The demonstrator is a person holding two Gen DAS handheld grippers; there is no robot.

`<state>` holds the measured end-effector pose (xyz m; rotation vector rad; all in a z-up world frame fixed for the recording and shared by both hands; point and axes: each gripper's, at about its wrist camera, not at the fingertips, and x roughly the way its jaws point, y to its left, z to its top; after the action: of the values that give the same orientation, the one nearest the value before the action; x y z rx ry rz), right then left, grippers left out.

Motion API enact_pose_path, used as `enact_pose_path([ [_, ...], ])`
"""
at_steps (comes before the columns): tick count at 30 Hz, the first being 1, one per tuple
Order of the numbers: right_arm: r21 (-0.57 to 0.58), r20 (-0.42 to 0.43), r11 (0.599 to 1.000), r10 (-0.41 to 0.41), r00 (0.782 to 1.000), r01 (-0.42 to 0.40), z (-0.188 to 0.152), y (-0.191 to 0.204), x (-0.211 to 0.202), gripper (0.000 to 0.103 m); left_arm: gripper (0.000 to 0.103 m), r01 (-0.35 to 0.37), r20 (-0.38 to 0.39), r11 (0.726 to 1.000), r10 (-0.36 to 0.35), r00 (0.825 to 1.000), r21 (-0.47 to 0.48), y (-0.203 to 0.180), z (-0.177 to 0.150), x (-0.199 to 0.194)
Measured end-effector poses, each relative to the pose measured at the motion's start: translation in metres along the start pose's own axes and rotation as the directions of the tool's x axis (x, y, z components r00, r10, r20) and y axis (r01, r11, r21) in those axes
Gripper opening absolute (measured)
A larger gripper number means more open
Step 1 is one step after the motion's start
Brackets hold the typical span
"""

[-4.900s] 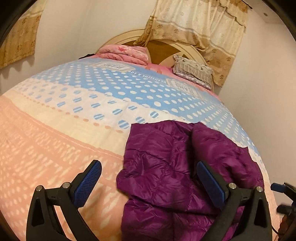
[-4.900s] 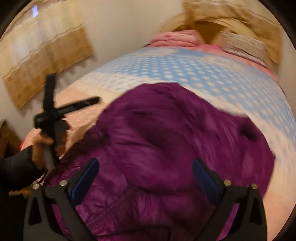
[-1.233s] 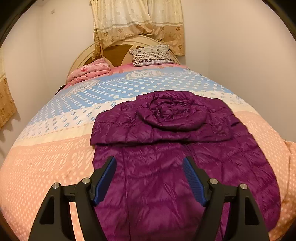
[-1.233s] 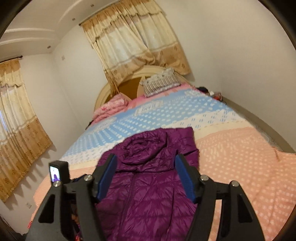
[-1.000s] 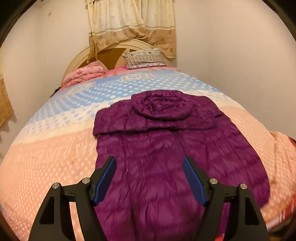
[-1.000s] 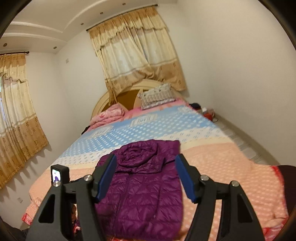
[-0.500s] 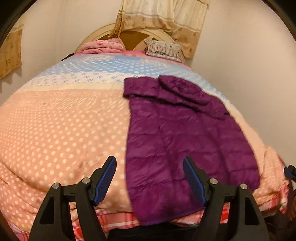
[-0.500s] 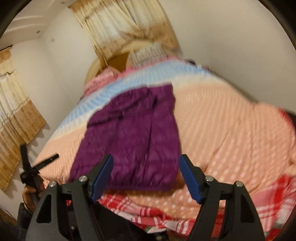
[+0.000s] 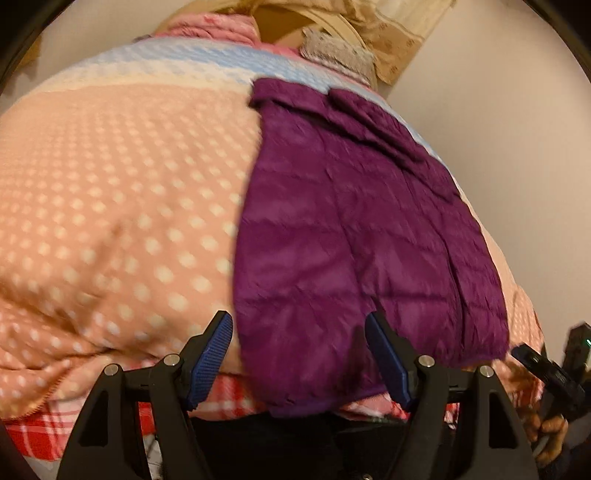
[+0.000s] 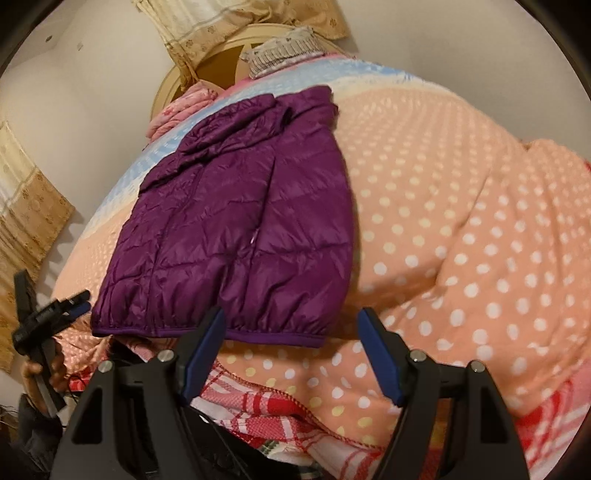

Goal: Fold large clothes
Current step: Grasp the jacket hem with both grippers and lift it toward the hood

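Note:
A purple quilted jacket (image 9: pixel 351 229) lies flat on the bed, sleeves and hood folded across its far end, hem at the near bed edge; it also shows in the right wrist view (image 10: pixel 240 229). My left gripper (image 9: pixel 299 358) is open and empty, just above the hem's left corner. My right gripper (image 10: pixel 290 345) is open and empty, over the hem's right corner. In each view the other gripper shows at the frame edge, the right one (image 9: pixel 546 369) and the left one (image 10: pixel 48 314).
The bed has a peach, cream and blue dotted quilt (image 9: pixel 110 192) over a red plaid blanket (image 10: pixel 280 410) at the foot. Pillows (image 10: pixel 280 51) and a pink folded blanket (image 9: pixel 218 26) lie by the headboard. Walls and curtains (image 10: pixel 22 206) surround the bed.
Both grippers have dropped from high over the bed toward the jacket's hem at the foot edge and spread apart to its two corners. The jacket has not moved.

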<state>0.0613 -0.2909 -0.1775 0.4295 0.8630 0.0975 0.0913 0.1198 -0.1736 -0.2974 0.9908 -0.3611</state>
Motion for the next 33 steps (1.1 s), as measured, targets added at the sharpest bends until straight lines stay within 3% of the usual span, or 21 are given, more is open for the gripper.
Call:
enact_pose_path([
  [5, 0.006, -0.071, 0.999, 0.036, 0.997, -0.036, 0.001, 0.002, 0.027, 0.077, 0.074, -0.011, 0.012, 0.998, 0.01, 1.0, 0.057, -0.01, -0.005, 0.006],
  [8, 0.033, -0.091, 0.996, 0.087, 0.992, -0.084, 0.002, 0.001, 0.039, 0.073, 0.074, 0.076, 0.029, 0.997, -0.077, 0.997, 0.019, -0.004, -0.005, 0.003],
  [10, 0.044, -0.092, 0.993, 0.115, 0.989, -0.111, 0.003, 0.0, 0.044, 0.045, 0.073, 0.109, 0.036, 0.994, -0.109, 0.993, 0.004, -0.002, -0.004, 0.002],
  [11, 0.049, -0.099, 0.991, 0.125, 0.987, -0.121, 0.003, -0.001, 0.046, 0.037, 0.061, 0.112, 0.038, 0.994, -0.112, 0.993, 0.006, -0.002, -0.004, 0.001],
  [12, 0.052, -0.103, 0.99, 0.137, 0.985, -0.132, 0.003, -0.001, 0.046, 0.019, 0.052, 0.112, 0.038, 0.994, -0.112, 0.993, 0.016, -0.004, -0.004, 0.001],
  [13, 0.055, -0.101, 0.987, 0.154, 0.983, -0.149, 0.003, -0.003, 0.046, 0.017, 0.033, 0.102, 0.032, 0.994, -0.103, 0.994, 0.029, -0.007, -0.004, 0.002],
  [16, 0.03, -0.091, 0.985, 0.172, 0.981, -0.17, 0.003, 0.002, 0.039, 0.014, 0.019, 0.128, 0.037, 0.991, -0.13, 0.991, 0.048, -0.009, -0.005, 0.0],
  [21, -0.011, -0.041, 0.976, 0.218, 0.975, -0.219, 0.008, 0.015, 0.016, 0.013, 0.014, 0.136, 0.068, 0.986, -0.143, 0.987, 0.096, -0.014, -0.001, -0.009],
  [24, -0.013, -0.042, 0.981, 0.195, 0.98, -0.196, 0.008, 0.016, 0.016, 0.014, 0.014, 0.058, 0.064, 0.99, -0.066, 0.996, 0.125, -0.011, 0.002, -0.007],
  [29, -0.026, -0.083, 0.993, 0.113, 0.99, -0.116, 0.0, 0.015, 0.025, 0.027, 0.014, 0.028, 0.065, 0.992, -0.036, 0.997, 0.127, 0.007, 0.007, -0.012],
  [30, -0.02, -0.091, 0.994, 0.107, 0.99, -0.109, 0.0, 0.014, 0.026, 0.038, 0.014, 0.005, 0.084, 0.993, -0.016, 0.996, 0.121, 0.013, 0.008, -0.017],
  [31, -0.008, -0.093, 0.995, 0.102, 0.99, -0.103, 0.001, 0.013, 0.026, 0.058, 0.015, -0.003, 0.099, 0.994, -0.008, 0.995, 0.109, 0.018, 0.008, -0.02],
  [33, 0.01, -0.065, 0.996, 0.092, 0.994, -0.091, 0.001, 0.008, 0.022, 0.081, 0.015, 0.032, 0.101, 0.998, -0.038, 0.994, 0.057, 0.031, 0.011, -0.024],
])
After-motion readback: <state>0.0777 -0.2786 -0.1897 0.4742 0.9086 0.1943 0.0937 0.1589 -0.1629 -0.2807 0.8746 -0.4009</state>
